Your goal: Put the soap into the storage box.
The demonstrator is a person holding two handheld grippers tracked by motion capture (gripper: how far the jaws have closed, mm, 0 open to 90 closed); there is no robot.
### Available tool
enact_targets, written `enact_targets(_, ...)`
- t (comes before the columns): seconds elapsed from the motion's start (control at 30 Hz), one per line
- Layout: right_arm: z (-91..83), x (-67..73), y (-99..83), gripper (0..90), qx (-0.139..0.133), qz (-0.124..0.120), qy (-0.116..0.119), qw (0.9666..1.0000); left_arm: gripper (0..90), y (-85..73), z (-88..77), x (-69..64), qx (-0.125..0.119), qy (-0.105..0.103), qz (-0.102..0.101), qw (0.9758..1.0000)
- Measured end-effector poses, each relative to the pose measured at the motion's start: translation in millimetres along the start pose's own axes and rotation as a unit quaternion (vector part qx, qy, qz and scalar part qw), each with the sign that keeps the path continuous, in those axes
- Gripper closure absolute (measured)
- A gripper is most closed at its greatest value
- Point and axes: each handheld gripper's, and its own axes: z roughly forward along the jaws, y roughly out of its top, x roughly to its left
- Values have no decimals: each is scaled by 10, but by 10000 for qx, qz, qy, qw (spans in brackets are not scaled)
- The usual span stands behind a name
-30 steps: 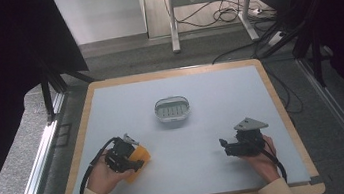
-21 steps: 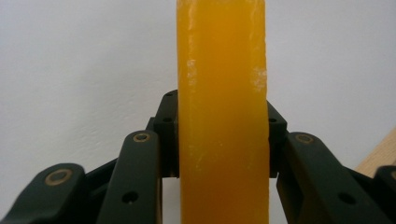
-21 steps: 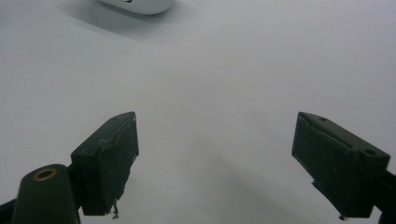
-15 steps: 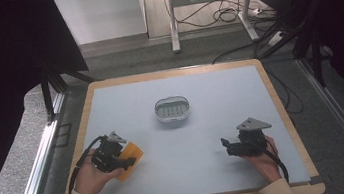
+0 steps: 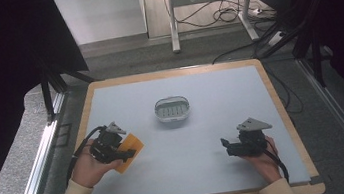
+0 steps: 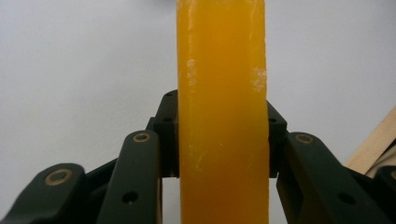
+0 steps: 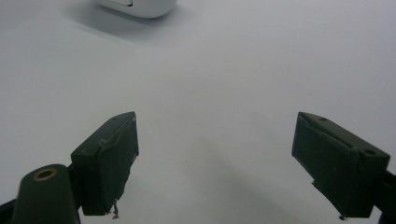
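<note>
A flat orange bar (image 5: 132, 146) hangs a little above the left part of the grey table (image 5: 211, 182), with my left gripper (image 5: 127, 153) shut on it. In the left gripper view the orange bar (image 6: 222, 93) stands on edge, and both black pads (image 6: 167, 135) press on its sides. A small white oval dish (image 5: 172, 110) with a ribbed bottom sits at the table's middle. At the right front my right gripper (image 5: 227, 148) is held low over the table, jaws pointing left. In the right gripper view my right gripper (image 7: 215, 140) stands open with nothing between its jaws, and the dish (image 7: 140, 5) lies ahead.
A wooden rim (image 5: 283, 112) frames the grey table top. A desk frame and cables (image 5: 219, 15) stand on the floor beyond the far edge. Dark curtains hang at both sides.
My left hand has drawn the orange bar leftward and lifted it off the table, tilting it. The right gripper has kept still.
</note>
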Motion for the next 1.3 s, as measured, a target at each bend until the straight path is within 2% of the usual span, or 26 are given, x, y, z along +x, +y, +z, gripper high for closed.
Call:
enact_targets(0.27, -7, 13, 3, 150, -62, 21, -99, 9999, 622, 60, 59, 23, -41, -116, 206, 9997)
enact_targets(0.4, 1, 3, -4, 150, -35, 37, -88, 9999, 623, 79, 67, 77, -135, -65, 156, 9998)
enact_targets(0.87, 22, 8, -15, 150, 14, -1, -52, 10000, 623, 209, 82, 192, -298, -192, 200, 9992)
enact_targets(1.1, 34, 9, -18, 150, 41, -16, -74, 10000, 623, 261, 99, 255, -104, -187, 346, 9992)
enact_targets(1.3, 40, 11, -23, 150, 71, -47, -76, 9999, 622, 288, 129, 279, -124, -211, 438, 9987)
